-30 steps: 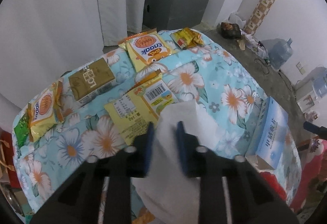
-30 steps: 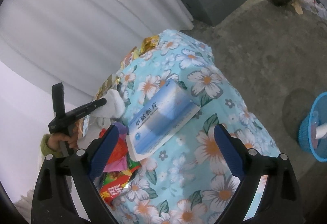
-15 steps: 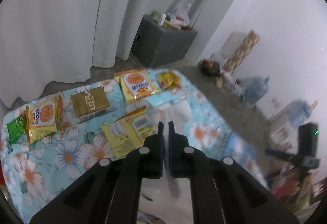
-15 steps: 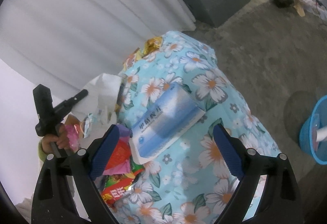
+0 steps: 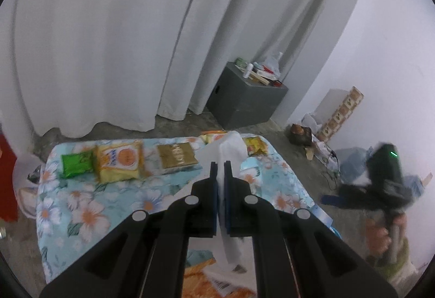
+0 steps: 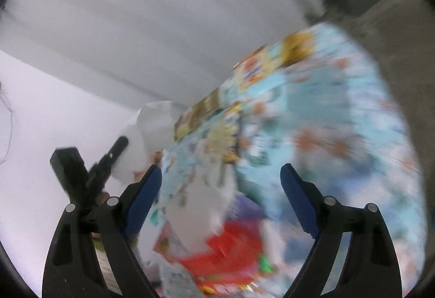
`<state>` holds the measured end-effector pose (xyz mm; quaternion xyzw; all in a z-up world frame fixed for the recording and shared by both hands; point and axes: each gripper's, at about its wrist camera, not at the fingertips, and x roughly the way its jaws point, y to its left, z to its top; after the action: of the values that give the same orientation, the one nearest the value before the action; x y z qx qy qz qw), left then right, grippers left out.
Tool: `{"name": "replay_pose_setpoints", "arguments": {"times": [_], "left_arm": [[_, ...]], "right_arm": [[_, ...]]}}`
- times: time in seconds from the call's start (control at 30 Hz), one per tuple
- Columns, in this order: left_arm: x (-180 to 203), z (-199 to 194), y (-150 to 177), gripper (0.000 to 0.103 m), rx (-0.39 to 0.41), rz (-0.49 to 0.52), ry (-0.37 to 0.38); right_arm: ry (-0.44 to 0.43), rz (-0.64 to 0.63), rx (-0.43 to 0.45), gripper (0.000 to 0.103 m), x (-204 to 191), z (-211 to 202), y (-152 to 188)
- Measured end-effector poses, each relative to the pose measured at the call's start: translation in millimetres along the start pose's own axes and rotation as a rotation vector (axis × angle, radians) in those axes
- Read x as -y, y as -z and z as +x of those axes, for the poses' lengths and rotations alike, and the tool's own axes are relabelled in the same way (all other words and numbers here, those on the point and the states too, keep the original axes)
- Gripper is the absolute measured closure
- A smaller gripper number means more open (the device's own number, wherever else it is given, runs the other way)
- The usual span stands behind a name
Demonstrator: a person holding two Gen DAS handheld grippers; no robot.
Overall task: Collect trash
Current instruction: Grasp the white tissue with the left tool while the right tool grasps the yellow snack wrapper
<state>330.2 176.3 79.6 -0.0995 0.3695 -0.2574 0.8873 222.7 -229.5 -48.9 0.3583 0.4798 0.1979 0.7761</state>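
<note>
Fingers [image 5: 213, 183] of the left gripper [image 5: 220, 163] pinch white tissue [image 5: 228, 147] between them.

A: How's the left wrist view?
B: Soft, even, diffuse light, no hard shadows. Fisheye bends the pleated white curtain [image 5: 114, 34]; corners go black.
A: The right?
B: Heavy motion blur smears the floral light-blue cloth-covered tabletop [image 6: 339, 118]; only the near black-and-blue right claw [image 6: 220, 183] stays sharp.

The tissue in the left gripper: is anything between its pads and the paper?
Nothing visible. The left gripper is shut directly on the white tissue, which sticks out above the pads and hangs below them.
</note>
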Motion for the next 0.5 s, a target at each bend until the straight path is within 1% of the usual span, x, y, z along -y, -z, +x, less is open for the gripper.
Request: {"name": "replay_pose_setpoints", "arguments": {"times": [0.07, 0.13, 0.17, 0.2, 0.3, 0.37, 0.4, 0.43, 0.47, 0.5], "left_arm": [[-7.6, -4.6, 3.8, 0.099, 0.000, -0.022, -0.008], [-14.6, -7.3, 7.2, 0.099, -0.001, -0.044, -0.011], [-17.4, -7.9, 8.2, 0.099, -0.002, -0.052, -0.009], [-20.8, -9.1, 10.1, 0.099, -0.005, -0.062, -0.009], [-26.3, -9.3, 14.5, 0.099, -0.015, -0.074, -0.013], [-28.9, -8.8, 16.2, 0.099, -0.020, -0.079, -0.015], [-29.4, -9.2, 16.7, 0.099, -0.019, -0.081, -0.016], [-30.1, -9.3, 16.5, 0.099, -0.019, -0.083, -0.016], [-30.8, -8.8, 16.4, 0.099, -0.018, -0.084, -0.016], [-31.0, -9.5, 16.4, 0.099, -0.017, -0.086, -0.017]], "right_arm": [[0.011, 0.008, -0.052, 0.026, -2.4, 31.5, -15.9], [0.022, 0.044, -0.116, 0.032, 2.9, 73.7, -34.6], [0.054, 0.057, -0.135, 0.034, 6.7, 90.9, -41.3], [0.074, 0.072, -0.150, 0.038, 11.0, 104.1, -46.0], [0.081, 0.147, -0.218, 0.047, 29.4, 142.5, -50.8], [0.067, 0.157, -0.234, 0.048, 34.1, 157.2, -50.8], [0.057, 0.154, -0.228, 0.053, 33.7, 159.8, -51.6], [0.057, 0.157, -0.226, 0.063, 33.5, 162.0, -52.4], [0.051, 0.162, -0.230, 0.069, 33.7, 164.6, -52.8], [0.044, 0.165, -0.237, 0.080, 33.4, 166.6, -52.4]]}}
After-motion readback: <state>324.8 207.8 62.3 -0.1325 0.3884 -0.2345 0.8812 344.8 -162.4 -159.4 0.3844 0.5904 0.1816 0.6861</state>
